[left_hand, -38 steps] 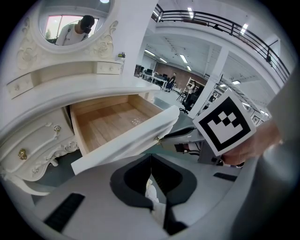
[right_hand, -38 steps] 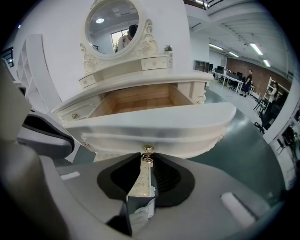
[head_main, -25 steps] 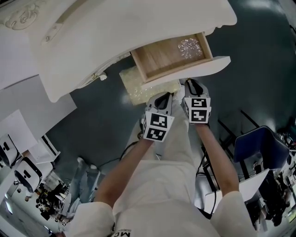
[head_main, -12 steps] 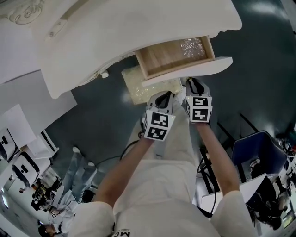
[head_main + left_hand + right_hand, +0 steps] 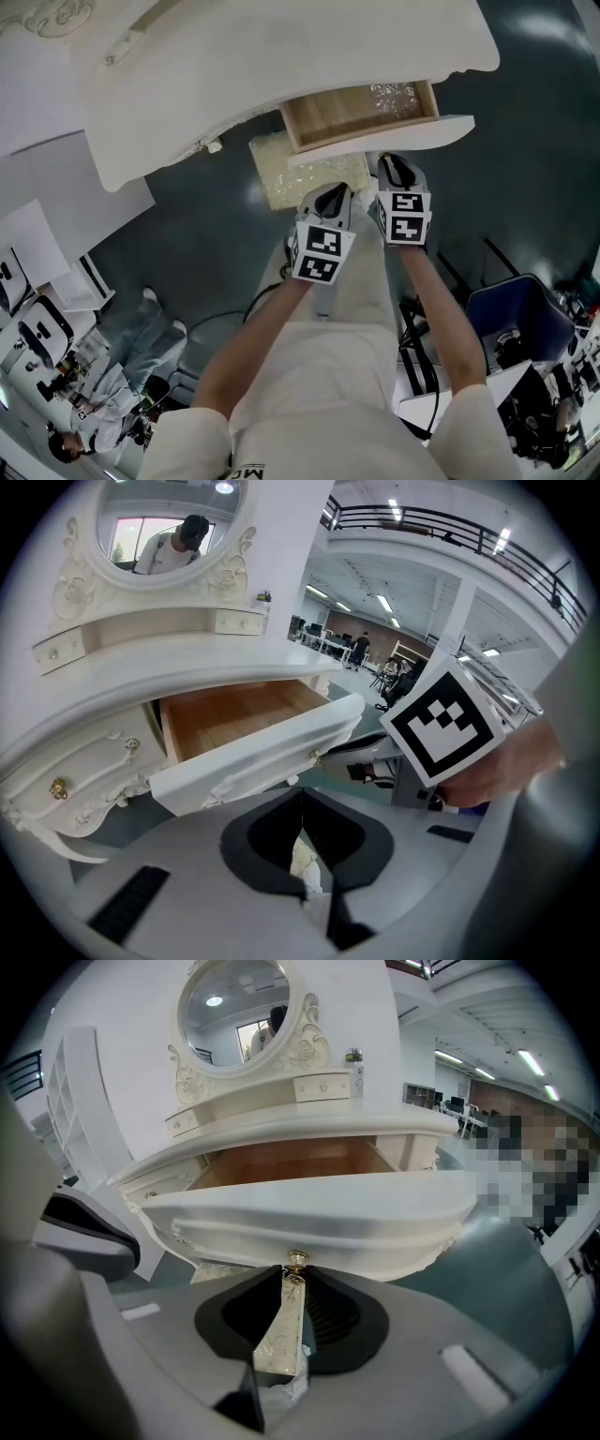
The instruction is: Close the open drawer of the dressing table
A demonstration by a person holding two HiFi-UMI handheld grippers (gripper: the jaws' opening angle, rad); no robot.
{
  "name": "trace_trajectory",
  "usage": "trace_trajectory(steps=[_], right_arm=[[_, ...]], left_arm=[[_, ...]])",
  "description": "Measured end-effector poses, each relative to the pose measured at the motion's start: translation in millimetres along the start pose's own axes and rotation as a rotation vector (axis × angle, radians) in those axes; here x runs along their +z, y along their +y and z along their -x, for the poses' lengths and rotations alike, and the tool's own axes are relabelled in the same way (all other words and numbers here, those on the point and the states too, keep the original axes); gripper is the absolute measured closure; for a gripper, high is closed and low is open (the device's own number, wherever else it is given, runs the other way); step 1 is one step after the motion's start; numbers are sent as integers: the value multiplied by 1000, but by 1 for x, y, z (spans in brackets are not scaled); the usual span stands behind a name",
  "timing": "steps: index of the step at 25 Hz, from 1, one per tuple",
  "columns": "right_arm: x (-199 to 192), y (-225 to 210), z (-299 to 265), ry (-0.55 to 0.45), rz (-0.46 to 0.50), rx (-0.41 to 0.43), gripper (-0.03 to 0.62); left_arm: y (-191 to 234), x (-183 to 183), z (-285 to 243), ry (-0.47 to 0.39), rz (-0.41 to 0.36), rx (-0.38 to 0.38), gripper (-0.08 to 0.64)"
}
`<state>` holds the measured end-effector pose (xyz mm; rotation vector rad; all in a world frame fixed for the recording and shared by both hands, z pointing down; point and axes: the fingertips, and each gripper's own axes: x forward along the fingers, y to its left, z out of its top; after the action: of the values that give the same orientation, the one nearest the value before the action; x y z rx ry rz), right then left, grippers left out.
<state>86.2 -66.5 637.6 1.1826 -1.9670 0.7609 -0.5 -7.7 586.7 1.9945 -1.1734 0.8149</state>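
The white dressing table (image 5: 281,56) has one drawer (image 5: 347,117) pulled out, its wooden inside showing. My right gripper (image 5: 392,161) is at the curved white drawer front (image 5: 309,1213). Its jaws stand close together on the small brass knob (image 5: 297,1259) at their tips. My left gripper (image 5: 330,195) hangs just left of it, below the drawer front (image 5: 253,757) and not touching it. Its jaws are shut with nothing between them. The right gripper's marker cube (image 5: 441,728) shows beside it.
A cream patterned stool (image 5: 300,169) stands under the drawer, below both grippers. A crinkled clear wrapper (image 5: 394,94) lies in the drawer's right corner. An oval mirror (image 5: 234,1007) tops the table. A blue chair (image 5: 516,314) stands at the right, and a person crouches at the lower left.
The drawer has slid a little way into the table, so less of its wooden inside shows. Both grippers have kept their places at the drawer front.
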Motion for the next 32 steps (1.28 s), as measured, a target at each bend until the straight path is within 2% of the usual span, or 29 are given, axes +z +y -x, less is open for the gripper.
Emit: trace_trajectory(steps=[3, 7, 13, 18, 32], right_arm=[[4, -5, 4, -5, 4, 1, 519], [18, -1, -15, -3, 15, -1, 537], [23, -21, 9, -28, 20, 10, 537], [46, 0, -34, -21, 24, 17, 537], [70, -2, -55, -27, 41, 18, 540]], left_arm=[[-6, 3, -1, -3, 5, 7, 551], [6, 10, -8, -3, 14, 12, 551], [-28, 23, -3, -28, 8, 27, 551], [19, 24, -17, -16, 26, 31, 551], [37, 39, -28, -29, 32, 51, 551]])
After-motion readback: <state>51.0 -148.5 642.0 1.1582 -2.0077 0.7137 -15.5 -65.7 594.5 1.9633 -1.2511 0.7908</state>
